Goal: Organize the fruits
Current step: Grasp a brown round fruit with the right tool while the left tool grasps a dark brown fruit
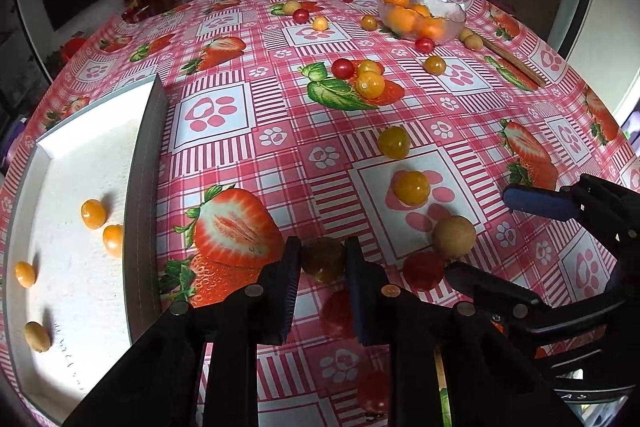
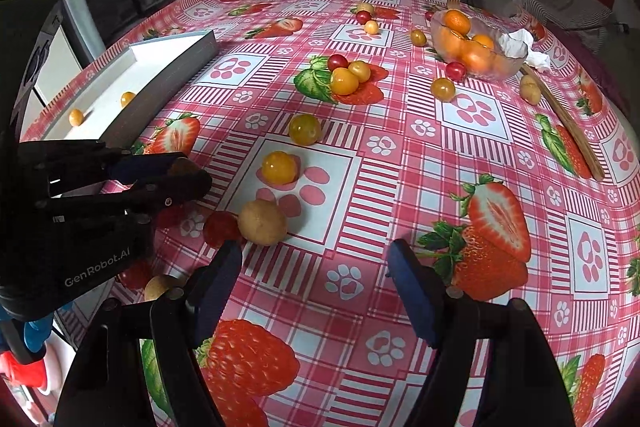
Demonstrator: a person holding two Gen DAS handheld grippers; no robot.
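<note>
My left gripper [image 1: 323, 259] is shut on a small brownish-yellow fruit [image 1: 323, 263] just above the tablecloth; it also shows in the right wrist view [image 2: 182, 173]. My right gripper [image 2: 316, 267] is open and empty, low over the cloth, and shows in the left wrist view [image 1: 492, 239]. A tan round fruit [image 2: 262, 222] and a red tomato [image 2: 220, 227] lie just ahead of its left finger. Yellow tomatoes [image 2: 279, 167] lie farther on. A white tray [image 1: 72, 187] at the left holds several small orange and tan fruits.
A glass bowl [image 2: 516, 61] of oranges stands at the far right with a crumpled tissue [image 2: 520, 45] and a wooden stick [image 2: 568, 123] beside it. A cluster of red and yellow tomatoes [image 2: 348, 75] lies mid-table. More tomatoes are scattered farther back.
</note>
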